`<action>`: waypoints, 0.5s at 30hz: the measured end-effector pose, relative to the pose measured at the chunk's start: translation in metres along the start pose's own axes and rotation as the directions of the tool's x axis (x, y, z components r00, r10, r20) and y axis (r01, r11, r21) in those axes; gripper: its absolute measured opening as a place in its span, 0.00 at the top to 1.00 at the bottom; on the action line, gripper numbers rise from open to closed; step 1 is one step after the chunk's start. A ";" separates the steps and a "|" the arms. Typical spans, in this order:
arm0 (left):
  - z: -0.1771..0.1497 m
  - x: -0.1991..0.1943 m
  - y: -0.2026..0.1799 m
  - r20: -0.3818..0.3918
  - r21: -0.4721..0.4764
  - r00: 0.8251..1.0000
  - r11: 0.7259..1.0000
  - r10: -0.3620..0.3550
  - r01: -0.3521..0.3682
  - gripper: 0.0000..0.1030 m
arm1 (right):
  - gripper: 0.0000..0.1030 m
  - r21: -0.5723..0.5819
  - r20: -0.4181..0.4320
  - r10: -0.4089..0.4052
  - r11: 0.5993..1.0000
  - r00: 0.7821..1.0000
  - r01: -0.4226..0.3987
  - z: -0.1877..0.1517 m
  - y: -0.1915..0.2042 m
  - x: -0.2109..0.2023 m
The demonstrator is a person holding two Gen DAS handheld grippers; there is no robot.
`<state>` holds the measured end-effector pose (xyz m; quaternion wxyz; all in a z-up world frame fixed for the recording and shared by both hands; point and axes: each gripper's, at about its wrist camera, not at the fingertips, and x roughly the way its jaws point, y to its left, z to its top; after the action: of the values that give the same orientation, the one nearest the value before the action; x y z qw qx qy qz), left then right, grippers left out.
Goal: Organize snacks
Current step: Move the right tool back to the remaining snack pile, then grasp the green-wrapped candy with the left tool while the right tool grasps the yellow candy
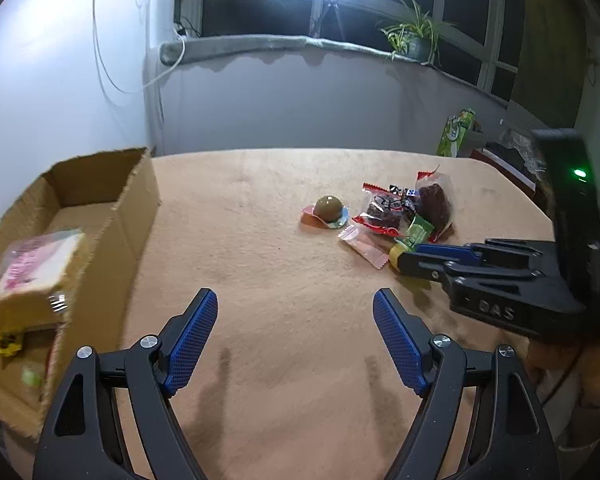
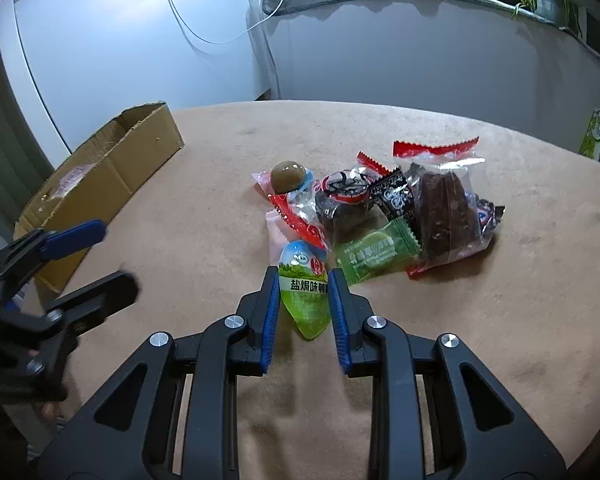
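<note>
The green egg-shaped snack packet [image 2: 305, 298] lies on the tan table cover [image 2: 500, 320], at the near edge of the snack pile [image 2: 380, 216], clamped between the blue pads [image 2: 271, 312] of the right gripper [image 2: 304, 280]. The left gripper [image 1: 295, 308] hovers over bare cloth, jaws wide and empty. At the table's left edge sits the cardboard box [image 1: 136, 200], a pink-labelled bag [image 1: 36, 268] inside.

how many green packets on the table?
2. An oval green packet sits between the right tongs; a flat green sachet lies just right of it, against the pile. Others may be hidden underneath.
</note>
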<state>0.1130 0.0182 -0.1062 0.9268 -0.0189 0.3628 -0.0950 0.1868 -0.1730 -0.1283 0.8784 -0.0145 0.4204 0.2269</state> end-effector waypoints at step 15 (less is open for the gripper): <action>0.010 0.036 -0.016 -0.087 -0.017 0.994 0.998 -0.062 0.061 0.22 | 0.74 0.020 -0.001 0.036 0.999 0.999 -0.036 -0.004 -0.019 -0.006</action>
<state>0.1431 -0.0041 -0.1207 0.9065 -0.0326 0.4030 -0.1218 0.1878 -0.1931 -0.1295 0.8740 0.0016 0.4234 0.2384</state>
